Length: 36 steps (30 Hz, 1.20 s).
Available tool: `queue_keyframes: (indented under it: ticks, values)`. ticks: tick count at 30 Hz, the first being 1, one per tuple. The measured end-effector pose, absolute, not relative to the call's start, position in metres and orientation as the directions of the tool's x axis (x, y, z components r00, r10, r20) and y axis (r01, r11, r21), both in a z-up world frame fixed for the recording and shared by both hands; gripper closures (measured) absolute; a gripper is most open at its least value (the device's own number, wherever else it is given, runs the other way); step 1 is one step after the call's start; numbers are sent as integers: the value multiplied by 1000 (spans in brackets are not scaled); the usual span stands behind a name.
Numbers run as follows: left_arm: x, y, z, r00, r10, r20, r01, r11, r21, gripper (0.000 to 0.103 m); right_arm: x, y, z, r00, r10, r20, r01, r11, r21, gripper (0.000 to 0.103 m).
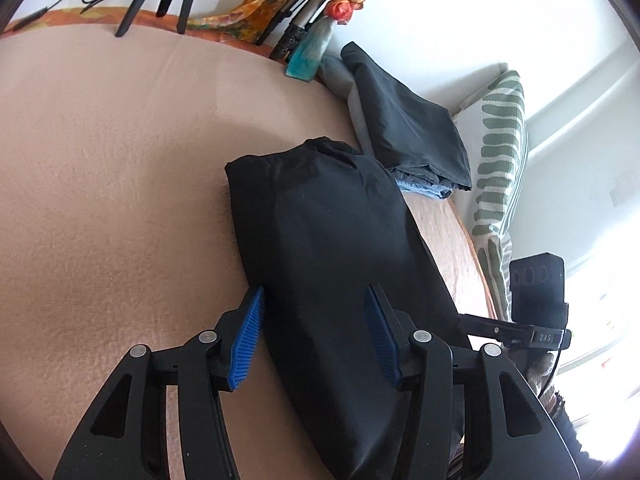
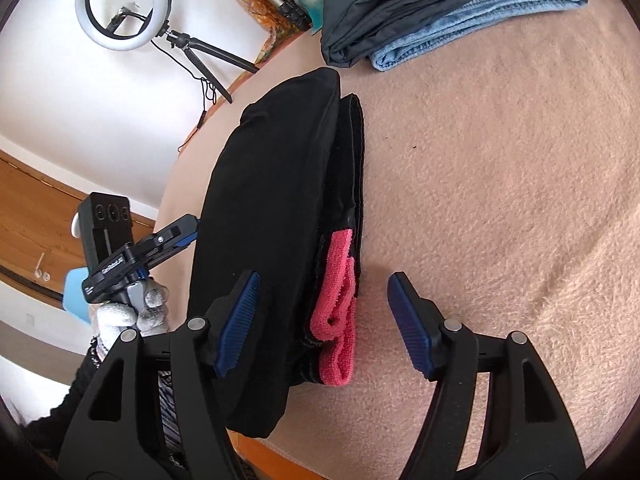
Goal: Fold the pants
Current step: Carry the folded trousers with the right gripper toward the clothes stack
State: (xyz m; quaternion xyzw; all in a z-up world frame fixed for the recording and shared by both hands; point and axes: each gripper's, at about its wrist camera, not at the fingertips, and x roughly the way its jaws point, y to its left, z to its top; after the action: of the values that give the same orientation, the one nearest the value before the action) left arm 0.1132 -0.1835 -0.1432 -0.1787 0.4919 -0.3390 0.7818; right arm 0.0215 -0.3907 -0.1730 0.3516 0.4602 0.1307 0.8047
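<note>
The black pants (image 1: 328, 240) lie folded into a compact bundle on the beige blanket (image 1: 120, 200). In the right wrist view the pants (image 2: 272, 208) show a pink inner waistband (image 2: 338, 316) at the near end. My left gripper (image 1: 316, 300) is open, its blue pads either side of the bundle's near part, just above it. My right gripper (image 2: 324, 284) is open, hovering over the pink waistband end. The left gripper (image 2: 132, 248), held by a gloved hand, shows at the left of the right wrist view; the right gripper (image 1: 536, 312) shows at the right of the left wrist view.
A stack of folded dark pants (image 1: 404, 120) and blue jeans (image 2: 480, 12) lies at the far side of the blanket. A striped pillow (image 1: 500, 152) is behind it. A ring light on a tripod (image 2: 124, 4) stands on the floor beyond the bed edge.
</note>
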Motion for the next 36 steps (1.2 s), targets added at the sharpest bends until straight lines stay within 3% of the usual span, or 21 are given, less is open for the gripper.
queue_keyframes:
  ticks: [7, 12, 15, 16, 18, 22, 26, 30, 32, 36]
  values:
    - [130, -182, -156, 268, -737, -620, 302, 675, -673, 53, 21, -389, -185, 515, 664, -542, 88, 588, 804, 34]
    - [137, -186, -156, 284, -742, -607, 302, 670, -678, 53, 26, -383, -183, 526, 647, -552, 100, 597, 796, 34]
    - [141, -186, -157, 291, -748, -597, 284, 663, -693, 53, 22, -383, -184, 535, 626, -567, 116, 611, 783, 44]
    - [142, -186, -157, 292, -748, -595, 284, 663, -693, 53, 20, -383, -184, 537, 614, -578, 121, 623, 773, 54]
    - [143, -188, -156, 299, -743, -599, 292, 669, -683, 56, 18, -383, -186, 545, 590, -596, 133, 641, 756, 63]
    - [141, -193, -154, 324, -717, -617, 316, 697, -644, 58, 14, -377, -180, 567, 542, -621, 135, 682, 718, 71]
    - [142, -194, -154, 328, -714, -618, 321, 700, -638, 59, 12, -374, -175, 577, 515, -633, 122, 712, 691, 71]
    - [146, -193, -156, 328, -723, -608, 309, 690, -654, 61, 14, -381, -184, 570, 580, -582, 136, 632, 763, 56]
    - [146, -194, -156, 335, -715, -613, 313, 698, -644, 61, 14, -380, -183, 570, 577, -585, 137, 636, 760, 56]
    - [142, -199, -152, 374, -672, -639, 346, 741, -576, 70, 11, -364, -172, 577, 501, -645, 121, 729, 674, 68]
